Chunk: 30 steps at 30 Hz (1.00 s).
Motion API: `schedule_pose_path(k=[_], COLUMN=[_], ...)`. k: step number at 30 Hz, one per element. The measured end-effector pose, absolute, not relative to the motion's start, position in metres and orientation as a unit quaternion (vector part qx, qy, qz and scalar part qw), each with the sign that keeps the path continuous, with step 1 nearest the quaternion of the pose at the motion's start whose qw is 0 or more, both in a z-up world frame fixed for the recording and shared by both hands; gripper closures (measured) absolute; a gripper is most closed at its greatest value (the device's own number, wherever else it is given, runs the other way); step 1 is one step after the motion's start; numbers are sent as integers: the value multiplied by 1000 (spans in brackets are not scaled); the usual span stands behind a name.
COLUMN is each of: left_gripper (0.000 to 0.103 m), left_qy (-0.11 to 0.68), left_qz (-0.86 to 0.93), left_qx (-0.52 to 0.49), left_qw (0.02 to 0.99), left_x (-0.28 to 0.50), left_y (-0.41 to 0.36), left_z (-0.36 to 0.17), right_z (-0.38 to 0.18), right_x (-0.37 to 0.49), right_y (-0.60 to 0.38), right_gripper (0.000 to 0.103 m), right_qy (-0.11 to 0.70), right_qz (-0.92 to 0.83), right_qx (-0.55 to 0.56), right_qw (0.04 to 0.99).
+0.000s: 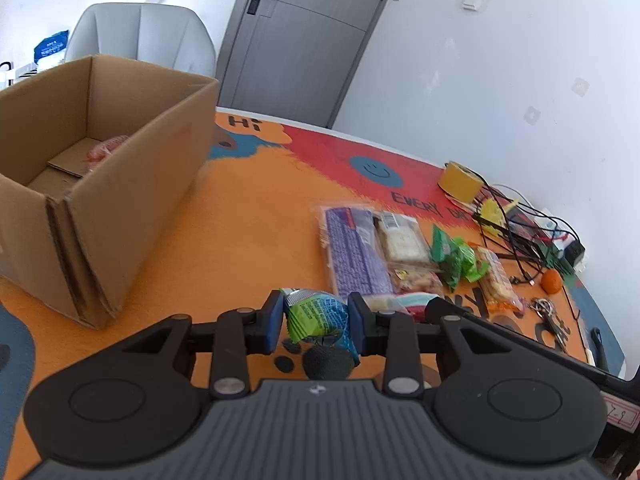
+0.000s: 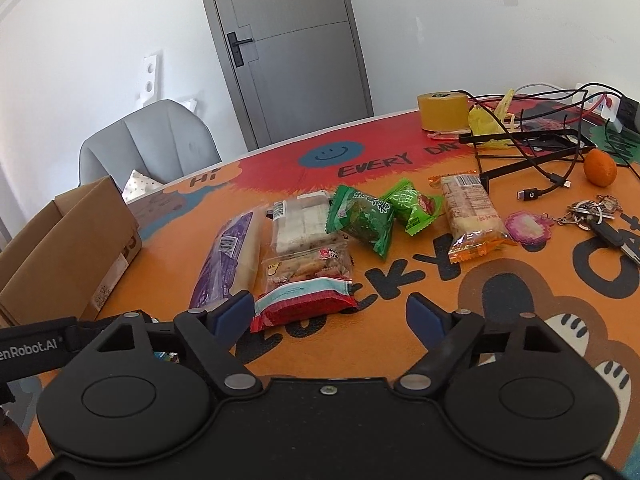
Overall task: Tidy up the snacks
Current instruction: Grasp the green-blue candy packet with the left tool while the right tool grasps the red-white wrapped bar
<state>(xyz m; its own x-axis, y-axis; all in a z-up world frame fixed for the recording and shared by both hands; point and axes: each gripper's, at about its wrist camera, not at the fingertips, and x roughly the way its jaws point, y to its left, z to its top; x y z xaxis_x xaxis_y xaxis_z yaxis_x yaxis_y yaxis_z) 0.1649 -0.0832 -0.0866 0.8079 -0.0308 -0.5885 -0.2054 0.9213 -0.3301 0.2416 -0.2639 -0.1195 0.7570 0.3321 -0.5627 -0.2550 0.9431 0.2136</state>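
My left claw (image 1: pixel 316 320) is clamped on a small green-and-blue snack packet (image 1: pixel 318 314), held clear above the orange table (image 1: pixel 248 220) so I can, I judge, carry it to the open cardboard box (image 1: pixel 132 184) standing toward the table's left edge, where one reddish snack (image 1: pixel 107 148) already lies inside. My right claw (image 2: pixel 331 314) hangs open with nothing between its blue pads, poised just over the red-and-white packet (image 2: pixel 304 300) at the near end of the remaining snacks, probably the next pick. Those snacks lie together mid-table, apart from the cables (image 2: pixel 560 152), tape roll (image 2: pixel 442 110), orange (image 2: pixel 599 168) and keys (image 2: pixel 596 212) at the right edge.
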Motion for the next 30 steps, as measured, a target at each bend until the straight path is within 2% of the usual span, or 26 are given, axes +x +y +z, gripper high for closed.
schedule_pose_path(k=[18,23,30], left_gripper=[70,70,70], left_qy=[296,295,284], left_qz=[69,73,66], left_qx=[-221,-226,-224], left_qw=[927,926,930], left_x=[165,164,157], left_y=[-65,-63,-64], left_z=[-96,-97,-90], right_z=[-133,-131,-127], right_x=[261,257,244], right_y=[-216,-219,-237], right_gripper=[21,54,57], right_qy=[326,312,313], right_qz=[165,148,147], right_qx=[-47,-58,-18], right_qw=[930,937,938])
